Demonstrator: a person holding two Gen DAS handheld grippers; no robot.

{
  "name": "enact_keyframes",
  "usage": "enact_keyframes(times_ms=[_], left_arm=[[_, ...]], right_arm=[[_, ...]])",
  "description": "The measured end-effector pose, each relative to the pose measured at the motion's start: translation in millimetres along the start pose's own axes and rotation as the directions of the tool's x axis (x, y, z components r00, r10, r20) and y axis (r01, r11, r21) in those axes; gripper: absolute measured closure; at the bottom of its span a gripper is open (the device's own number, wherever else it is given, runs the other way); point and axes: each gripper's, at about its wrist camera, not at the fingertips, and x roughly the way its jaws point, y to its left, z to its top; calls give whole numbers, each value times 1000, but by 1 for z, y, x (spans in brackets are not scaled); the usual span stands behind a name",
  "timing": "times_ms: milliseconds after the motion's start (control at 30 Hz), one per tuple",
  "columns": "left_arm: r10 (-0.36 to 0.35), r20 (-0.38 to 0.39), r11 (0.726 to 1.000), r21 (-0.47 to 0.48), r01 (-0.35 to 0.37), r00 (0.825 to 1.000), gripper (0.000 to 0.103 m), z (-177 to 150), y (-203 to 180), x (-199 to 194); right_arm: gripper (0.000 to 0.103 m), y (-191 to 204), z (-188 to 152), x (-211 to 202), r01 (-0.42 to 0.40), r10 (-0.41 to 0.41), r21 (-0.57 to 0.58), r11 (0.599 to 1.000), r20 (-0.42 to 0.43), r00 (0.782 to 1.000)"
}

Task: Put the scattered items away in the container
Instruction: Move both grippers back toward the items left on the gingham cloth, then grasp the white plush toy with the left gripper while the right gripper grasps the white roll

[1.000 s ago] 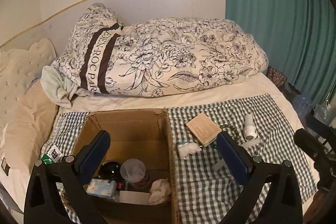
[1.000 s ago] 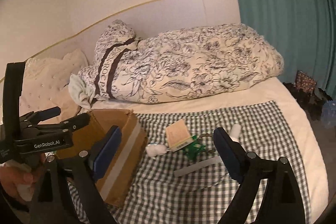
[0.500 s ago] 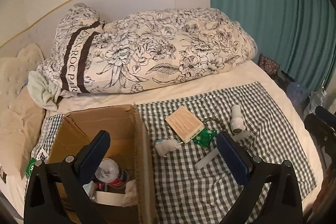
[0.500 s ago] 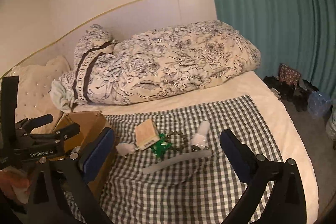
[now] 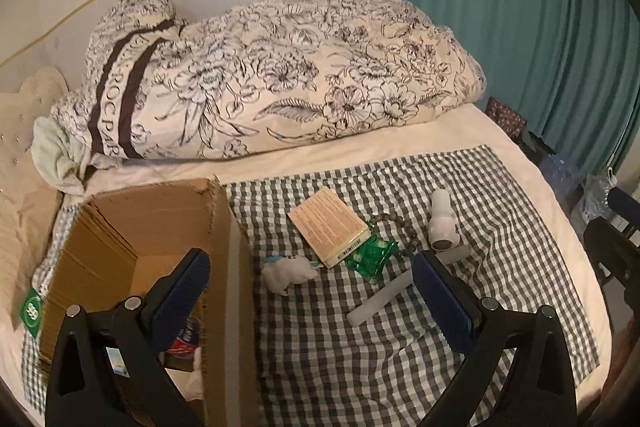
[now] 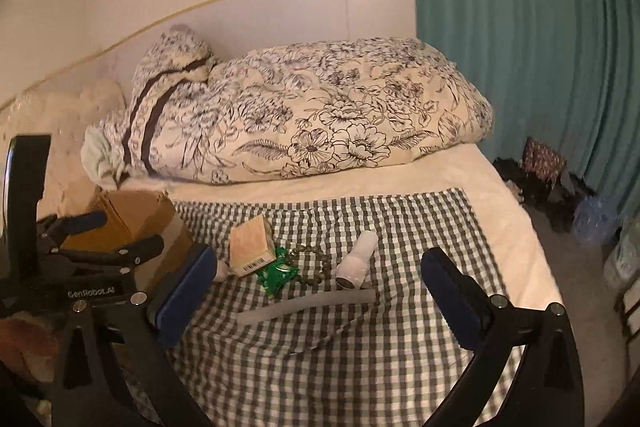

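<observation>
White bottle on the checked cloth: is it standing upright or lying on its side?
Lying on its side. The white bottle rests lengthwise on the checked cloth, one end facing the camera, beside the bead string.

Checked cloth [image 5: 360, 347]: dark green-grey and white gingham. Cardboard box [image 5: 224, 267]: plain brown. Small carton [image 5: 326, 223]: tan with fine print and a barcode edge. Packet [image 5: 372, 255] at its 4 o'clock: bright green. Bead string [image 6: 316, 267]: dull olive. Bottle [image 5: 440, 223] and tube [image 5: 380, 301]: white. Duvet [image 5: 280, 83]: cream, black line-drawn flowers, two dark brown stripes. Curtain [image 5: 520, 27]: teal. Hand-held gripper pads [image 5: 440, 303]: blue on black frames.
</observation>
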Motion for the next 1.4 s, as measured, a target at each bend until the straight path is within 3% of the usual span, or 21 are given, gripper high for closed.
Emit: enact_keyframes(times_ms=[200,367,500,733,900,1033,1233,1300,1400], left_arm=[[-30,-34,999,-20,29,999,0,-12,-1,30],[-57,-83,997,-55,53,995,0,-19,-2,56],[-39,-115,997,-75,31,993,0,-23,-1,74],[90,-88,996,-14,-91,992,0,-27,-14,94],[112,-66,994,28,-110,992,0,-29,-25,98],[87,-72,996,27,-85,994,0,-31,-31,102],[114,-137,993,-13,-117,984,0,-38,-23,134],[145,-140,989,1,-146,980,0,-41,-26,143],[135,-139,991,-5,-137,981,0,-44,-27,152]], right_arm=[[0,-7,-5,16,-60,60,12,998,-43,997],[0,-15,-15,35,-43,44,11,999,-79,996],[0,-26,-23,53,-53,57,35,998,-113,992],[0,-43,-37,88,-39,45,37,999,-174,984],[0,-50,-41,111,-48,55,43,998,-200,978],[0,-50,-42,126,-56,62,33,998,-211,976],[0,-56,-52,151,-47,50,17,999,-245,968],[0,-60,-55,158,-45,48,19,999,-252,966],[0,-63,-58,168,-45,47,13,999,-262,964]])
